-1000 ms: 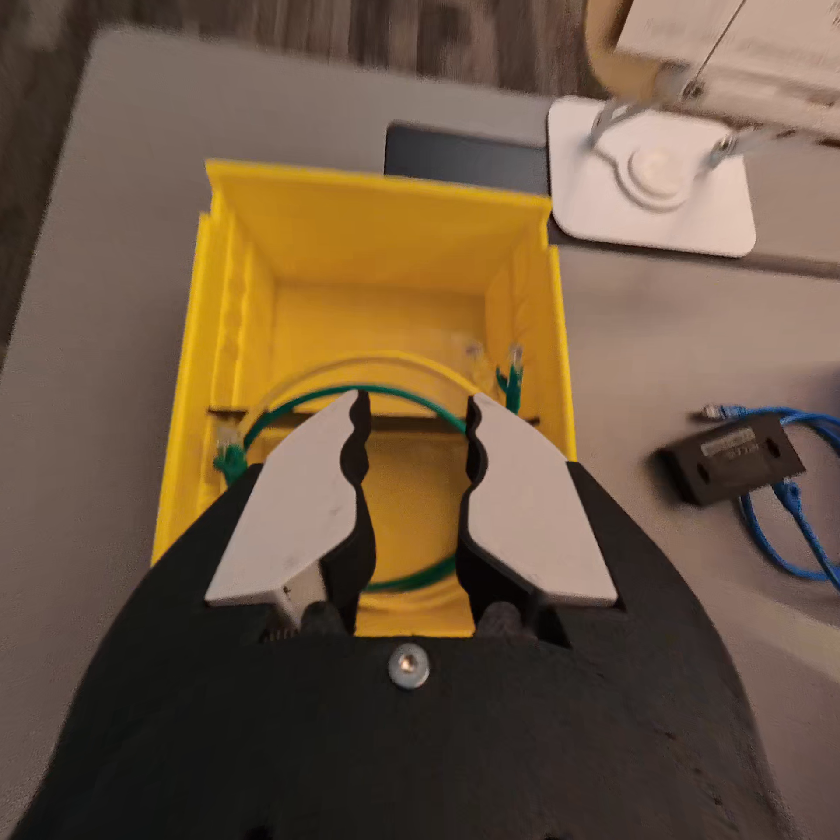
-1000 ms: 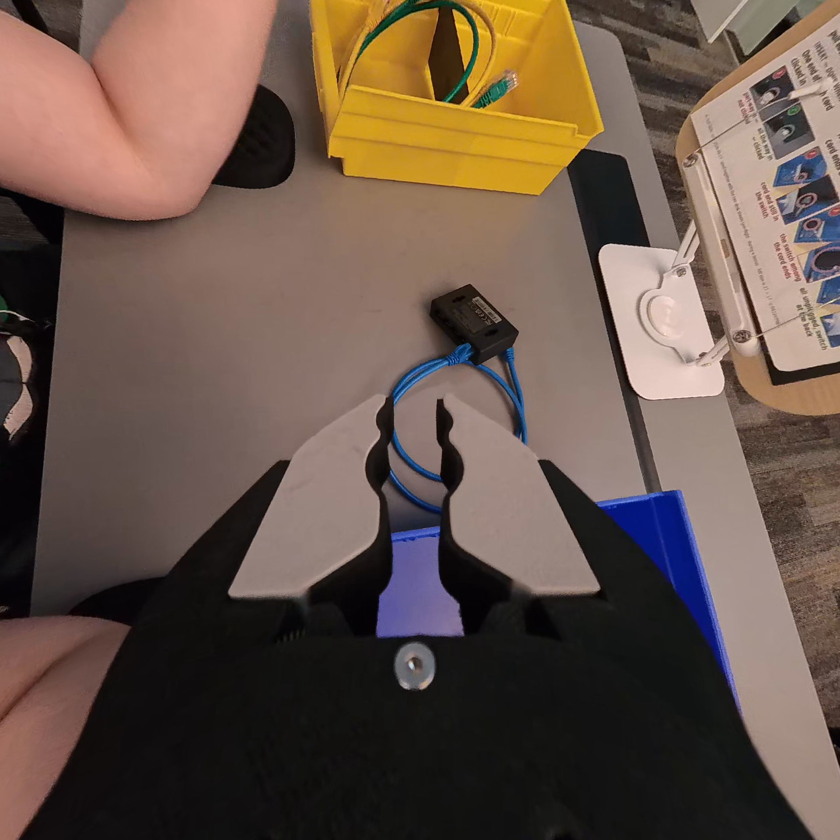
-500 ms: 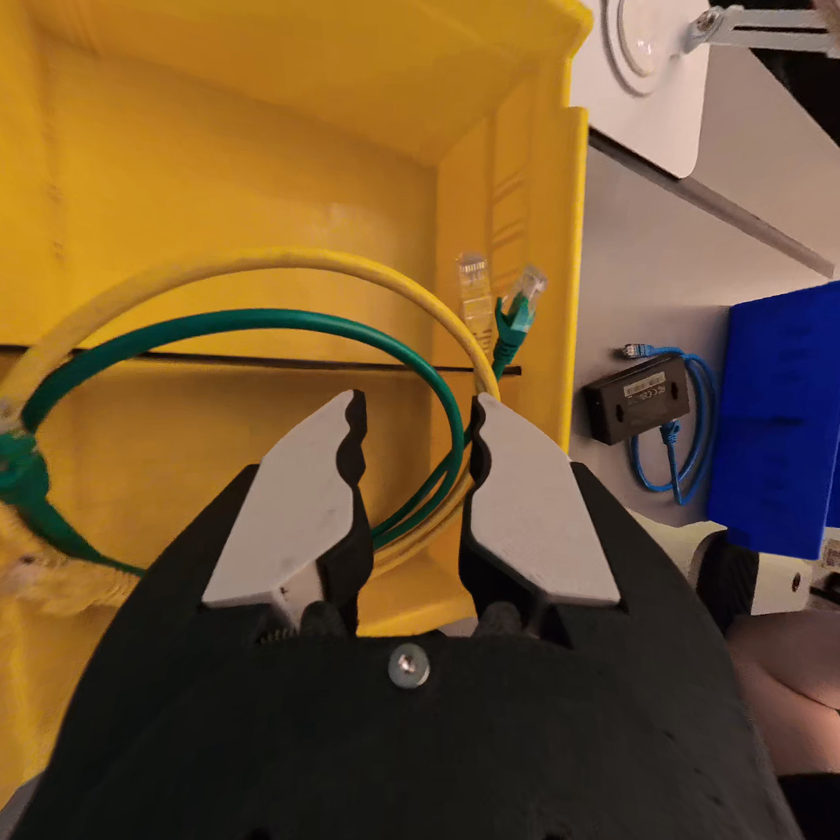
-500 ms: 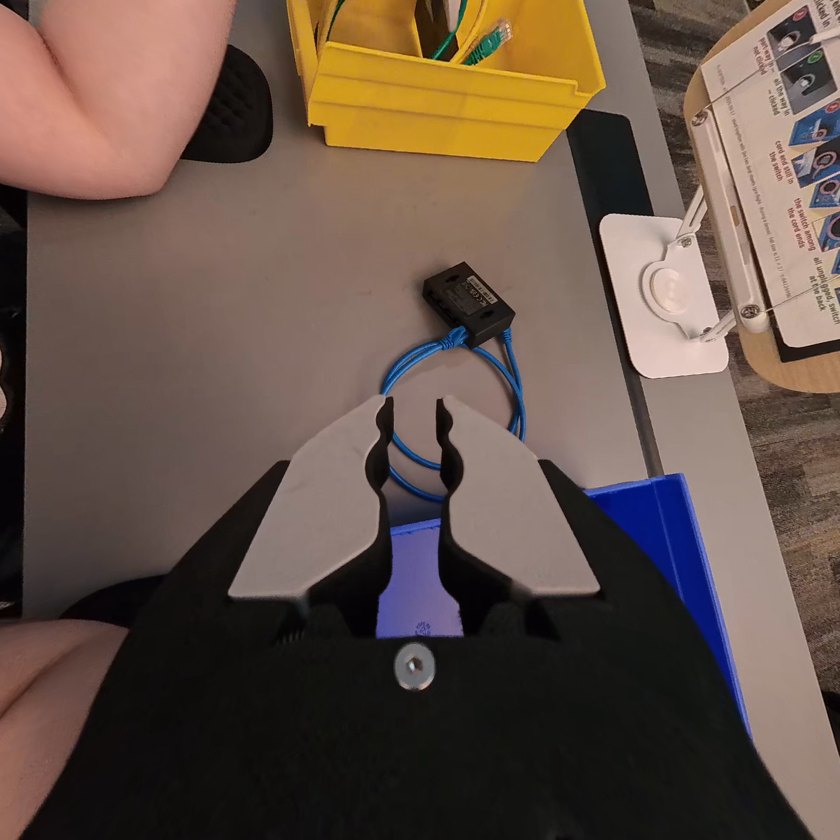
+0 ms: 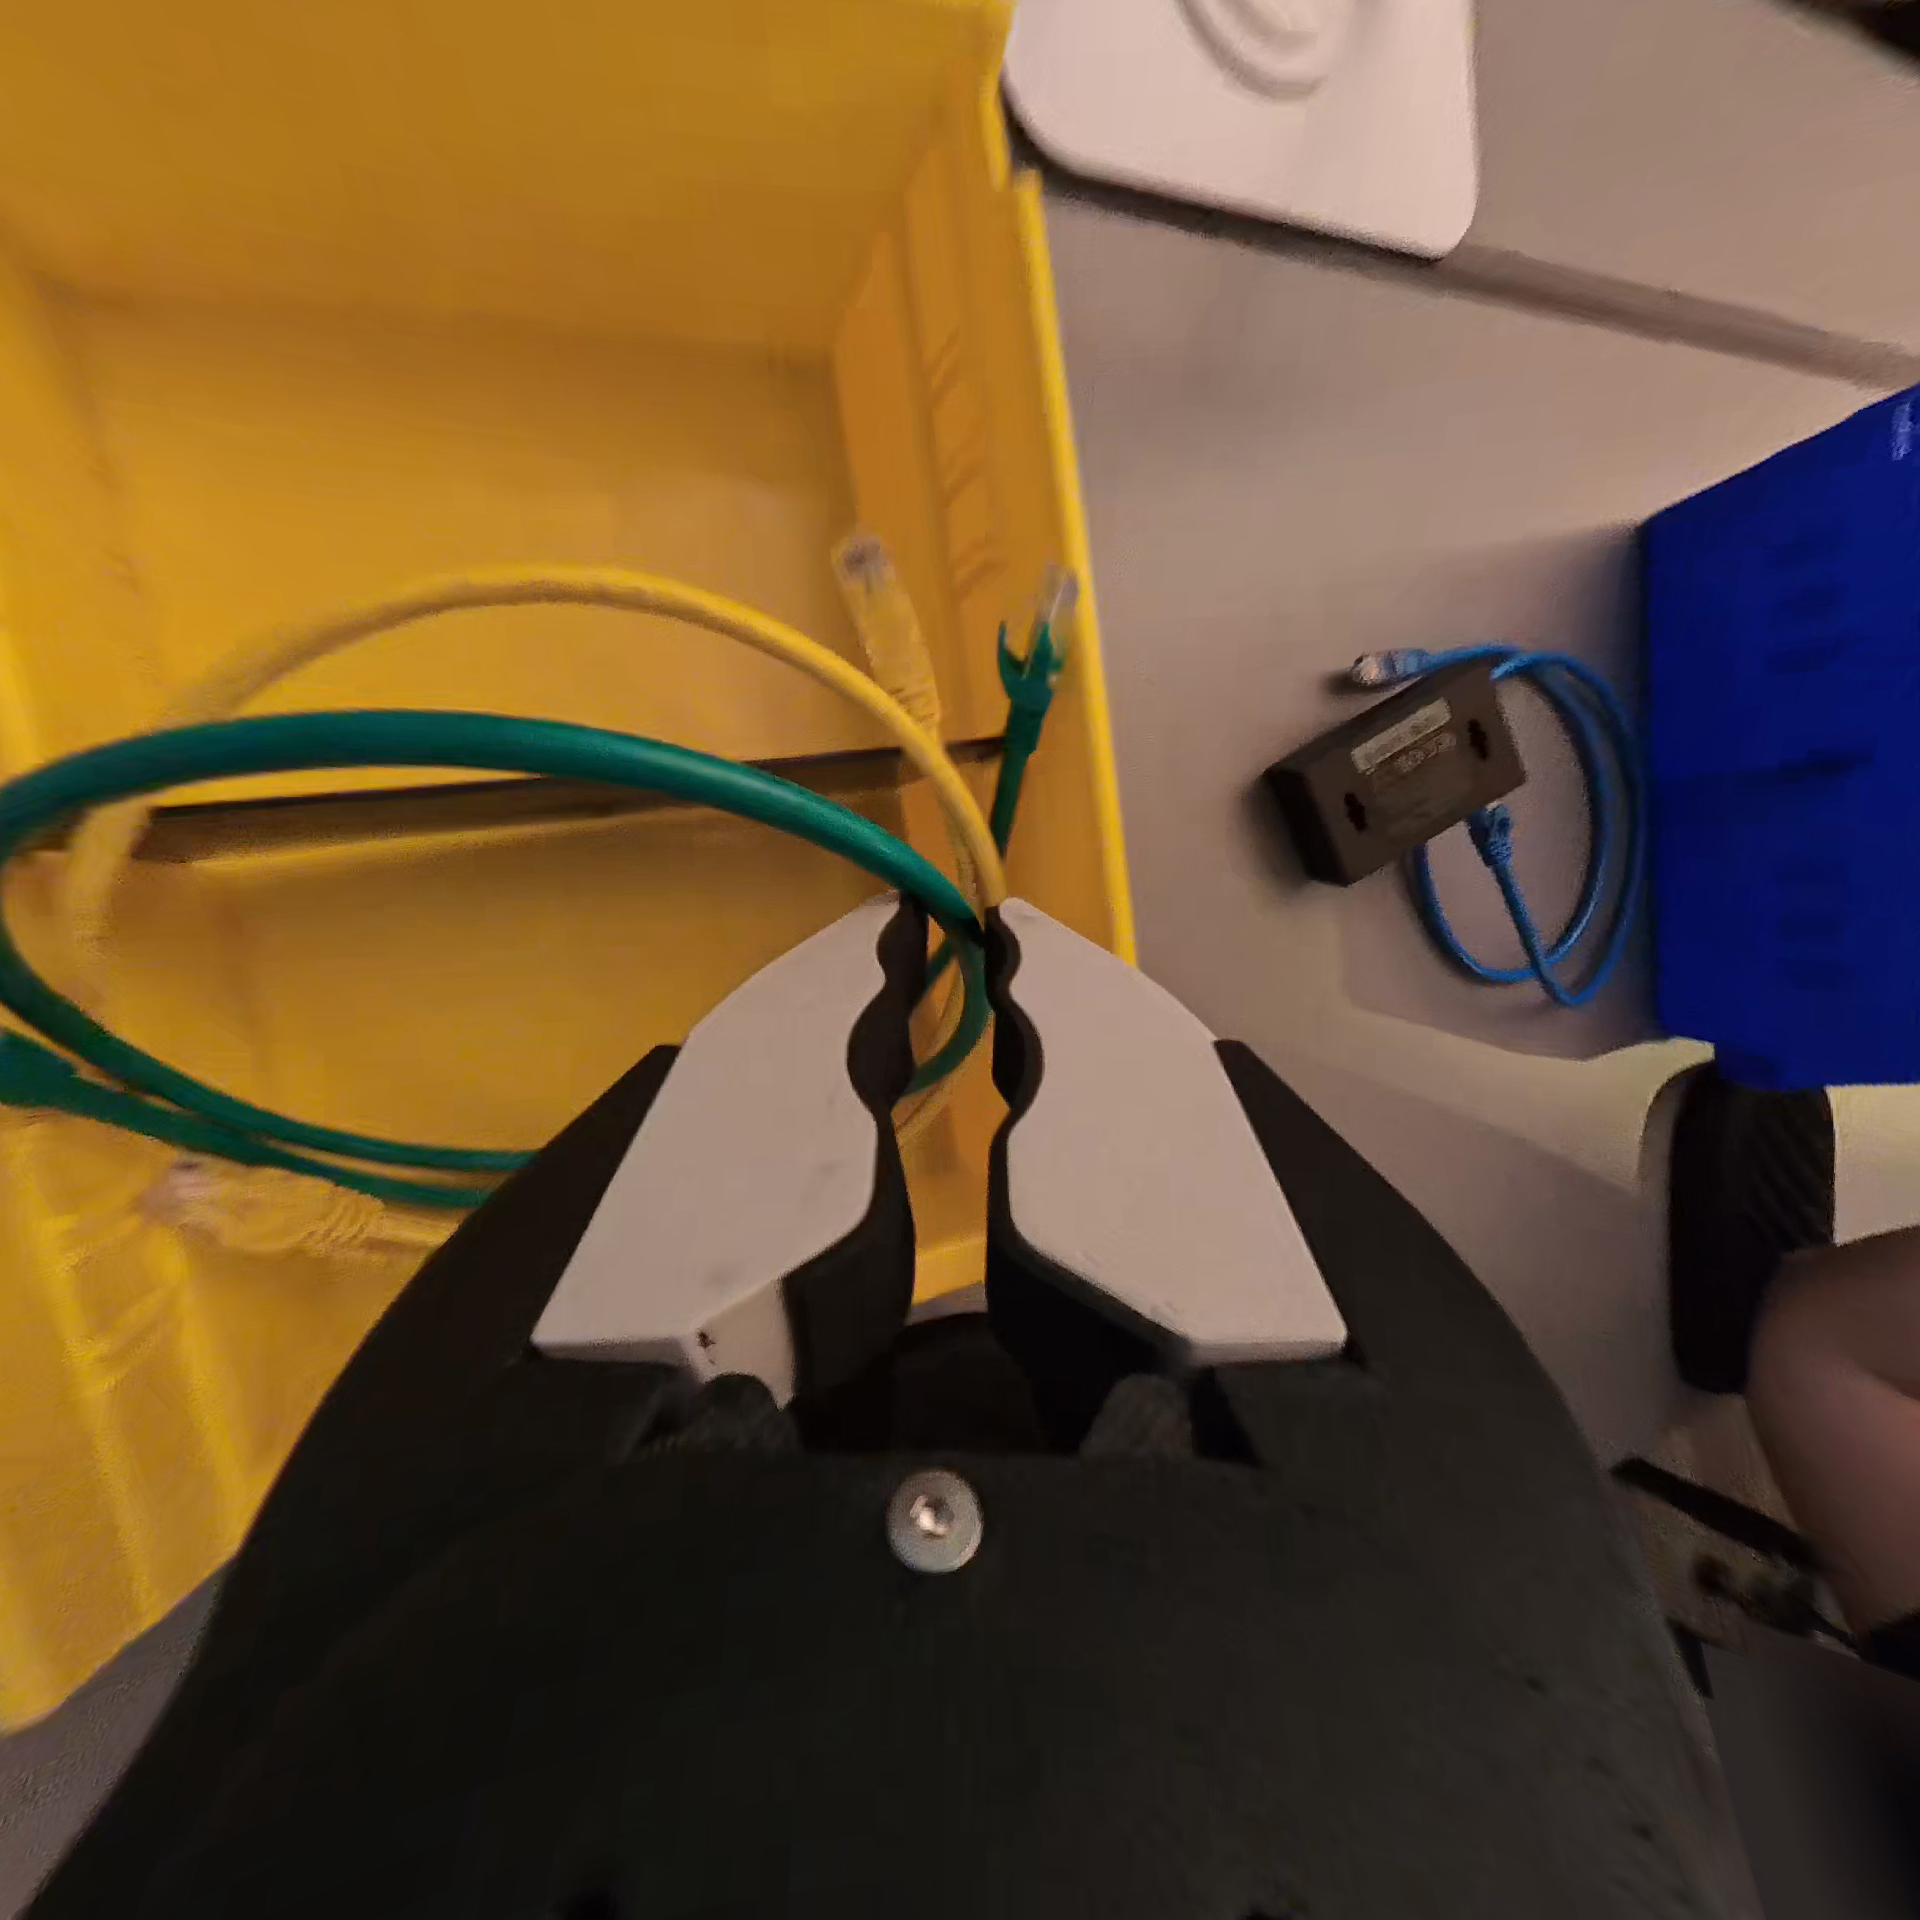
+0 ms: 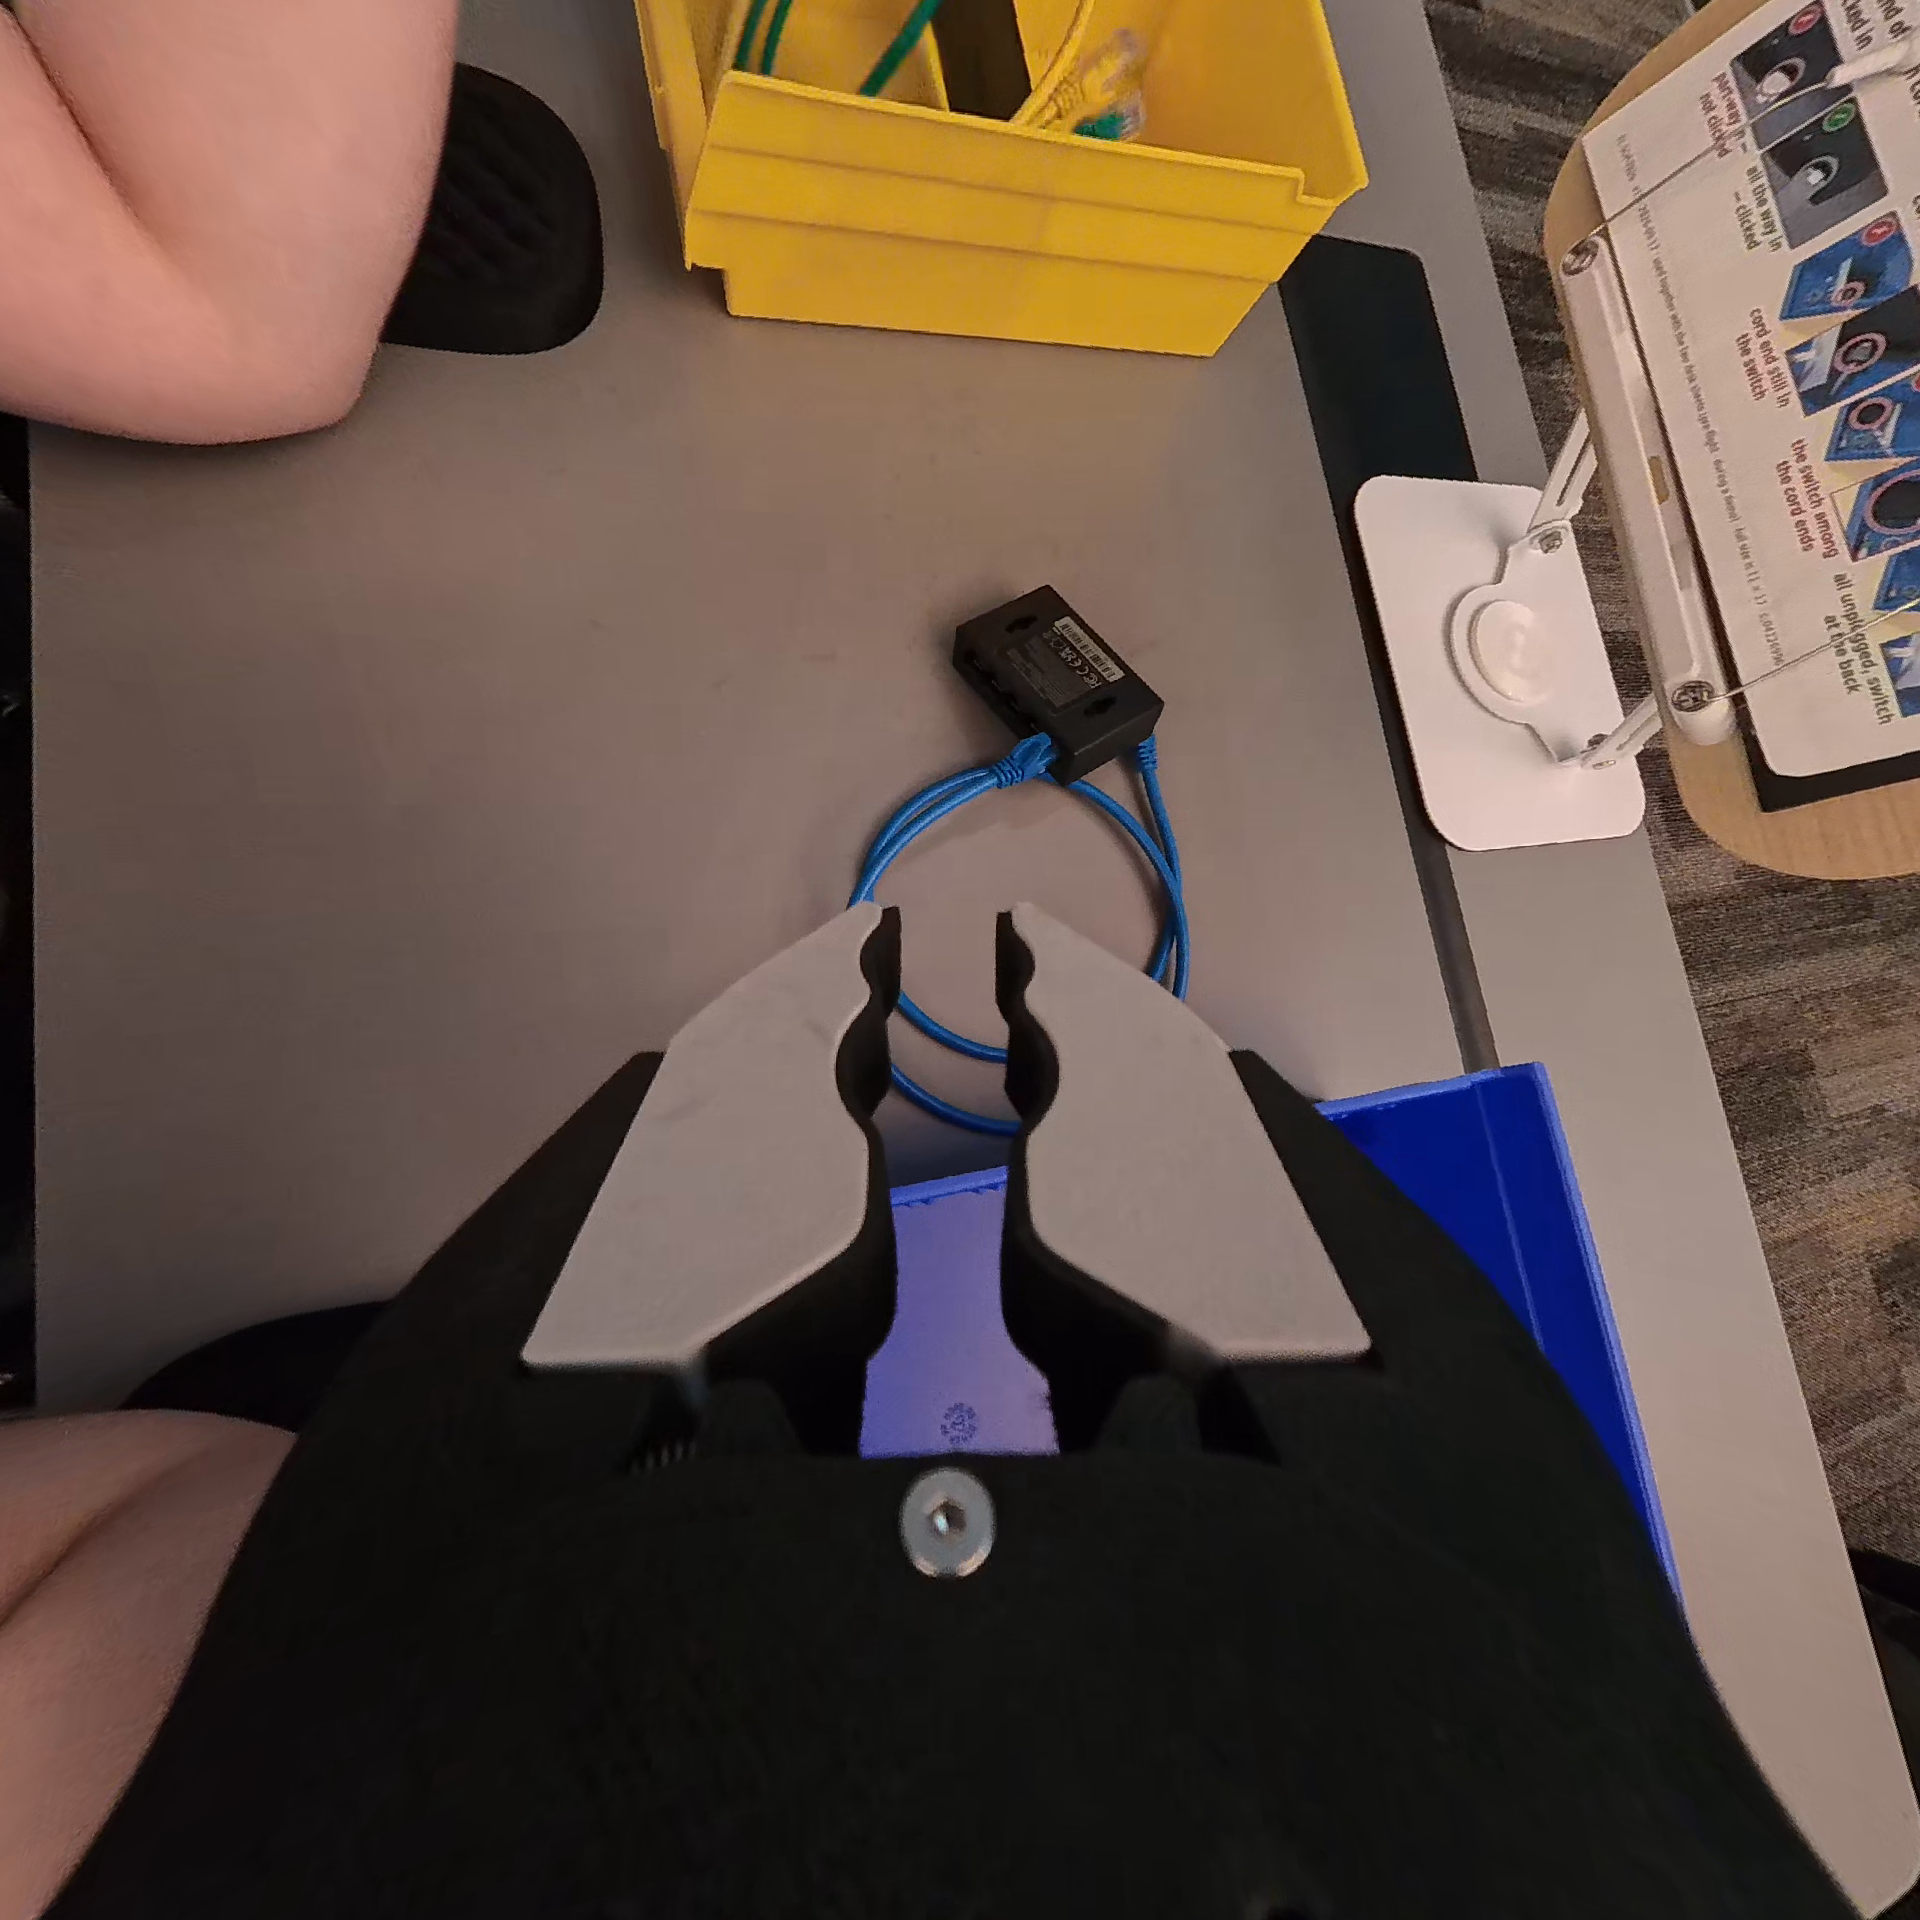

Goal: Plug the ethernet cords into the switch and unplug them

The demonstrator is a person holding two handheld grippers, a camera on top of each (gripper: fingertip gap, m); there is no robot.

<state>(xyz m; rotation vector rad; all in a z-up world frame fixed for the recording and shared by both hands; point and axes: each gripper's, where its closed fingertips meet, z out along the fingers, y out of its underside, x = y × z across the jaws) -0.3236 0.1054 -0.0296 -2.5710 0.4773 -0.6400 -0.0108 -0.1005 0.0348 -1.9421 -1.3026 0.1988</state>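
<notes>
bare table (image 6: 520, 727) left of switch (image 6: 1055, 681), yellow bin (image 6: 987, 239) behind

Yellow bin (image 5: 436, 343), upper left: smooth, slightly glossy plastic. Green cord (image 5: 582, 753): smooth sheathing. Switch (image 6: 1055, 681), centre: matt black plastic. Table (image 6: 468, 675): matt grey. Blue bin (image 6: 1507, 1195), lower right: glossy plastic.

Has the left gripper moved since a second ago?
Yes. The left gripper dropped into the yellow bin, toward its right wall, closing around the cords.
</notes>
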